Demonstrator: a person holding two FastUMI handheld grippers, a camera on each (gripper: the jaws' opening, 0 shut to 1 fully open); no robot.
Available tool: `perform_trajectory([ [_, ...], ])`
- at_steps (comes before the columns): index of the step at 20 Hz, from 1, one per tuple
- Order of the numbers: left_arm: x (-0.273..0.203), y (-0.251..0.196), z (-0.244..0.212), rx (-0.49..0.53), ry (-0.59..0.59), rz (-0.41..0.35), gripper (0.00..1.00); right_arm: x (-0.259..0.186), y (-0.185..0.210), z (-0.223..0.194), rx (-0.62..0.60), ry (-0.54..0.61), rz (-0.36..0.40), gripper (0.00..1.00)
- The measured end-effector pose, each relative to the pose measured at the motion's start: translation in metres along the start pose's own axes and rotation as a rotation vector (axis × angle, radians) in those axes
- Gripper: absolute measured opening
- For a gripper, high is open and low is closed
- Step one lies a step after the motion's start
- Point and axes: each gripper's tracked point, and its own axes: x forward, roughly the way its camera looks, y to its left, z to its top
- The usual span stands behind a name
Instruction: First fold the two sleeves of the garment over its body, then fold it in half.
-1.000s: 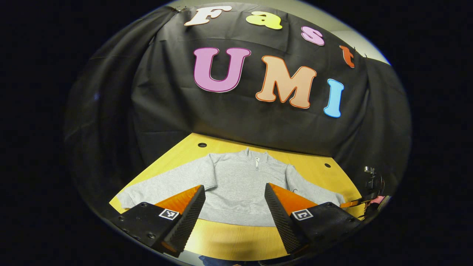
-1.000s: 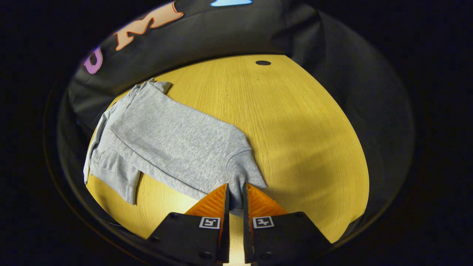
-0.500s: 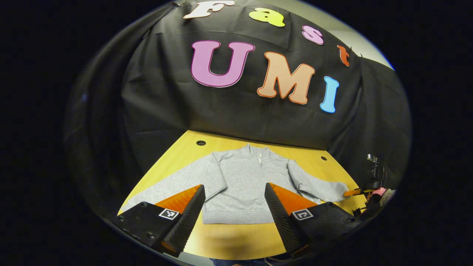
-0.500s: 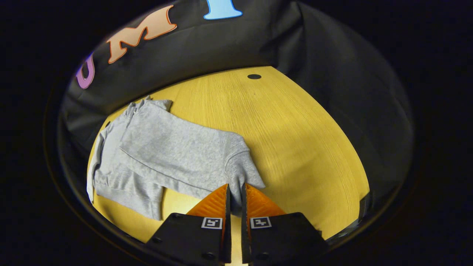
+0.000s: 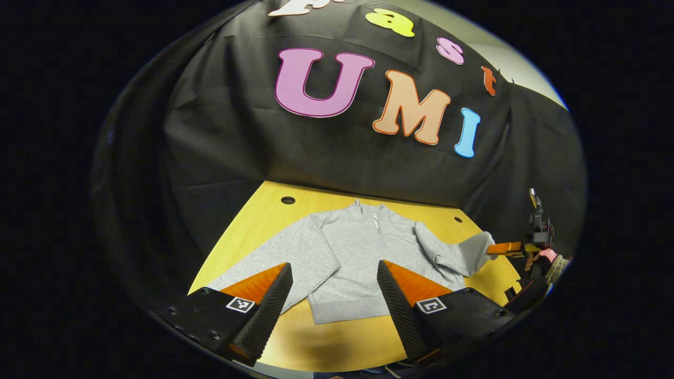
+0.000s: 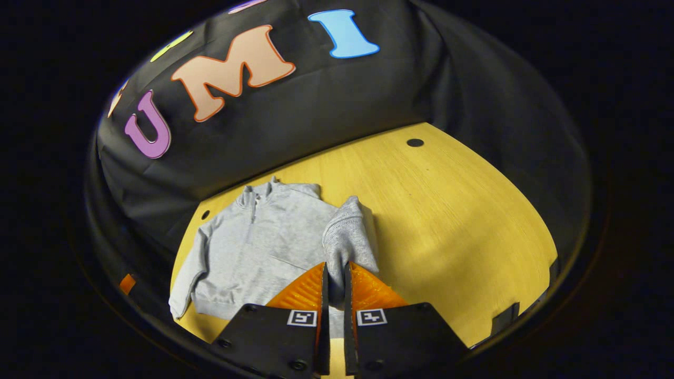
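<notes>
A grey zip-neck sweatshirt [image 5: 363, 252] lies face up on the yellow wooden table [image 5: 337, 342], collar toward the booth wall. My right gripper [image 6: 335, 273] is shut on the cuff of one sleeve [image 6: 350, 231], which hangs lifted off the table. That same gripper [image 5: 505, 247] and lifted sleeve [image 5: 463, 255] show at the right in the left gripper view. My left gripper [image 5: 334, 273] hovers open above the near table edge, in front of the hem, holding nothing. The other sleeve [image 5: 258, 266] lies flat, stretched out to the left.
Black cloth walls close in the table on three sides. Round holes sit in the tabletop at the back left [image 5: 287, 200] and back right [image 5: 457, 219]. Bare wood spreads to the right of the sweatshirt [image 6: 463, 210] in the right gripper view.
My right gripper has raised the sleeve cuff off the table and carried it inward toward the body. The left gripper has drifted slightly, staying open.
</notes>
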Motion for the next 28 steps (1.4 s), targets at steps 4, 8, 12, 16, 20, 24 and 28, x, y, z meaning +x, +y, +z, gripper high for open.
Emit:
perform_trajectory([
  [4, 0.0, 0.021, 0.001, 0.002, 0.0, -0.014, 0.95, -0.003, 0.067, 0.02, -0.027, -0.053, 0.09, 0.13],
  [8, -0.002, 0.037, 0.003, -0.01, -0.006, -0.017, 0.95, 0.001, 0.135, 0.038, -0.028, -0.095, 0.191, 0.13],
  [12, -0.005, 0.051, -0.003, -0.041, -0.002, -0.005, 0.95, 0.013, 0.199, 0.045, -0.026, -0.122, 0.303, 0.13],
  [16, -0.014, 0.069, -0.013, -0.062, -0.004, 0.037, 0.95, 0.026, 0.267, 0.037, -0.009, -0.104, 0.426, 0.13],
  [20, -0.021, 0.092, -0.026, -0.092, 0.01, 0.093, 0.95, 0.039, 0.339, 0.015, -0.002, -0.049, 0.585, 0.13],
  [24, -0.028, 0.117, -0.045, -0.128, 0.023, 0.164, 0.95, 0.068, 0.388, -0.013, 0.011, 0.025, 0.653, 0.13],
  [28, -0.032, 0.142, -0.074, -0.139, 0.058, 0.249, 0.95, 0.1, 0.407, -0.045, 0.019, 0.094, 0.663, 0.13],
])
